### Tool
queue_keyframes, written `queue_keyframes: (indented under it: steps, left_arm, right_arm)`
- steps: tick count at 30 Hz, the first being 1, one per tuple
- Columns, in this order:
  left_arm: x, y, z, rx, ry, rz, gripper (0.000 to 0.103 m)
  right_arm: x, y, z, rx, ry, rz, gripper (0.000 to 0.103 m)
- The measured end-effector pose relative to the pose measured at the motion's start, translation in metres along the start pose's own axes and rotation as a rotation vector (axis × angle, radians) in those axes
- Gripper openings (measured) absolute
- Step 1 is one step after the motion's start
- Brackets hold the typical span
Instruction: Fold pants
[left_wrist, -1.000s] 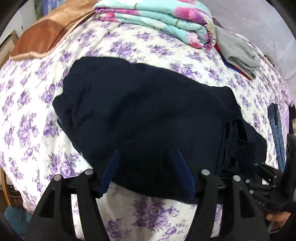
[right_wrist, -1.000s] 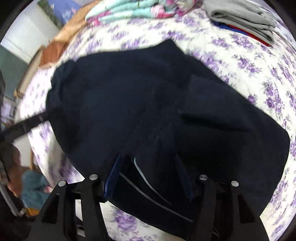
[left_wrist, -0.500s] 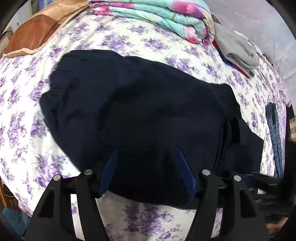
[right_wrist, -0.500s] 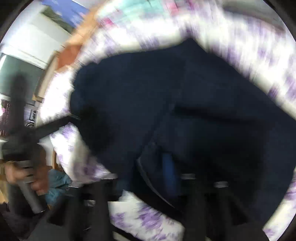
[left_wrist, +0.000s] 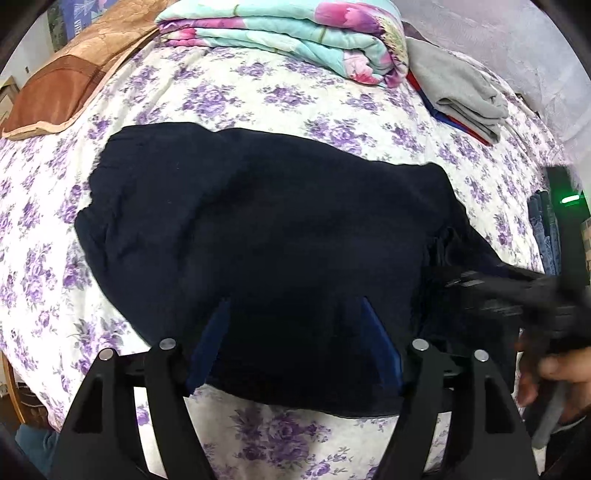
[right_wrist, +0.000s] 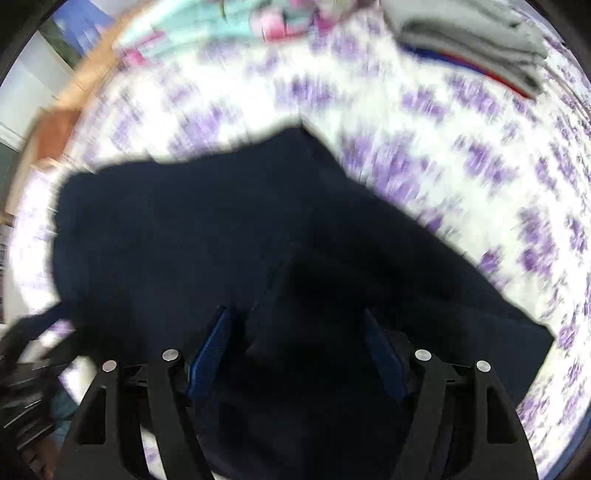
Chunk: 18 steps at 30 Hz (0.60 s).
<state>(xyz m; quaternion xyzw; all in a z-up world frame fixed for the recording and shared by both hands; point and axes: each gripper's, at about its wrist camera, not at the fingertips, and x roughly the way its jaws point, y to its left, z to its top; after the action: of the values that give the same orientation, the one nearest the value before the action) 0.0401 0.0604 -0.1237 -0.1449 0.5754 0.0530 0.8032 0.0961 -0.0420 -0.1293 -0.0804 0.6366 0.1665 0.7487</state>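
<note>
While your left claw (left_wrist: 295, 314) stands spread wide over the dark pants (left_wrist: 266, 236), its blue pads lie on the cloth without pinching it. Your right claw (right_wrist: 295, 325) is spread too, with pants fabric between its fingers. The pants lie flat on the flowered bed (left_wrist: 229, 92).

Bare sheet (left_wrist: 280, 92) beyond pants (left_wrist: 280, 236)

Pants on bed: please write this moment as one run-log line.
pants: partly folded on bed | left gripper: open | right gripper: open, view blurred
</note>
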Motion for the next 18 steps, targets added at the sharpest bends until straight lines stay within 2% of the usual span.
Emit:
queue_keyframes:
  steps: [2,3,4,6,9,11,12,13,14,15,16,18]
  left_arm:
    - [-0.001,0.006,-0.001,-0.010,0.000,0.009,0.070]
    - [-0.002,0.010,-0.002,-0.016,-0.004,0.017,0.070]
    - [-0.003,0.014,-0.002,-0.023,-0.008,0.024,0.070]
    - [-0.008,0.028,-0.002,-0.051,-0.023,0.039,0.070]
    - [-0.017,0.056,0.000,-0.121,-0.062,0.064,0.070]
    - [-0.019,0.078,0.004,-0.178,-0.071,0.092,0.071]
    - [-0.019,0.089,0.007,-0.210,-0.077,0.110,0.071]
    - [-0.018,0.098,0.009,-0.231,-0.084,0.121,0.073]
    - [-0.016,0.104,0.012,-0.242,-0.084,0.132,0.074]
    - [-0.012,0.114,0.016,-0.259,-0.073,0.164,0.075]
    - [-0.011,0.117,0.017,-0.264,-0.069,0.177,0.075]
    - [-0.008,0.130,0.019,-0.290,-0.050,0.203,0.075]
  right_arm:
    - [0.000,0.006,-0.001,-0.024,-0.054,-0.051,0.052]
    - [-0.005,0.002,-0.001,-0.001,-0.075,-0.042,0.025]
    - [-0.015,-0.008,0.001,0.041,-0.092,0.017,0.014]
    - [-0.040,-0.025,0.002,0.100,-0.160,0.026,0.014]
    - [-0.060,-0.035,0.002,0.114,-0.229,0.050,0.014]
    - [-0.054,-0.026,0.006,0.093,-0.261,0.065,0.018]
    - [-0.035,-0.021,0.011,0.075,-0.231,0.093,0.036]
    - [-0.016,-0.017,0.013,0.063,-0.171,0.137,0.062]
    - [0.005,-0.012,0.010,0.053,-0.100,0.198,0.071]
    - [0.006,-0.007,0.008,0.020,-0.123,0.212,0.084]
    - [0.000,0.000,0.005,-0.040,-0.137,0.211,0.087]
    - [-0.013,-0.002,0.003,-0.047,-0.121,0.232,0.087]
